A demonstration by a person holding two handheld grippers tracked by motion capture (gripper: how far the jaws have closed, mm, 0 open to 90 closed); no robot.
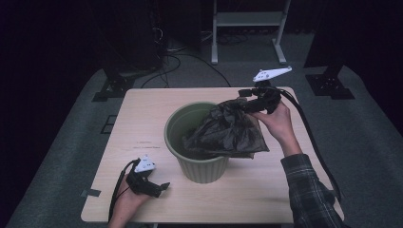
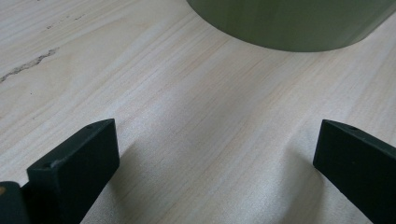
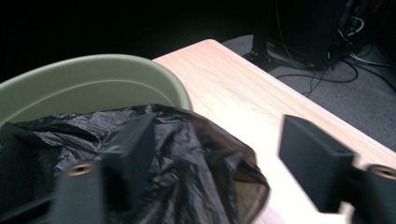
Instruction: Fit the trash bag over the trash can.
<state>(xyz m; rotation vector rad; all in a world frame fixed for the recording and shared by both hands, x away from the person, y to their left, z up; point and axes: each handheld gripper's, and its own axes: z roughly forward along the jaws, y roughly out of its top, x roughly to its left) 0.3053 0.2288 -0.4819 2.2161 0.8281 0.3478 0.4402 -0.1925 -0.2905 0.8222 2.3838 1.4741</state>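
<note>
Bin: round sage-green plastic waste bin (image 1: 199, 164), ribbed wall, upright near the middle of the pale wooden table (image 1: 142, 109). Its lower wall also shows at the top of the left gripper view (image 2: 289, 23), and its rim in the right gripper view (image 3: 93, 65).

Bag: crumpled, thin black plastic bin bag (image 1: 228, 130), slightly see-through at the edges. It is draped over the bin's right rim, part of it down inside the bin, part hanging outside on the right. From the right gripper it sits below and between the jaws (image 3: 187, 158).

Right gripper: black two-jaw gripper (image 1: 247, 105) in the person's right hand (image 1: 280, 121), at the top corner of the bag, above the bin's far right rim. Jaws stand apart. Bag film lies in the gap, no pad visibly pressing on it; the view is blurred, so contact with the left-hand jaw cannot be ruled out.

Left gripper: black two-jaw gripper (image 1: 161, 187) in the left hand (image 1: 126, 202), low over the table's near left part, pointing at the bin's base, near it but not touching. Jaws wide apart, bare wood between them (image 2: 215, 158).

Sleeve: dark plaid sleeve (image 1: 309, 190) on the right forearm.

Cable: black cable (image 1: 313, 137) trails from the right gripper along the table's right edge.
</note>
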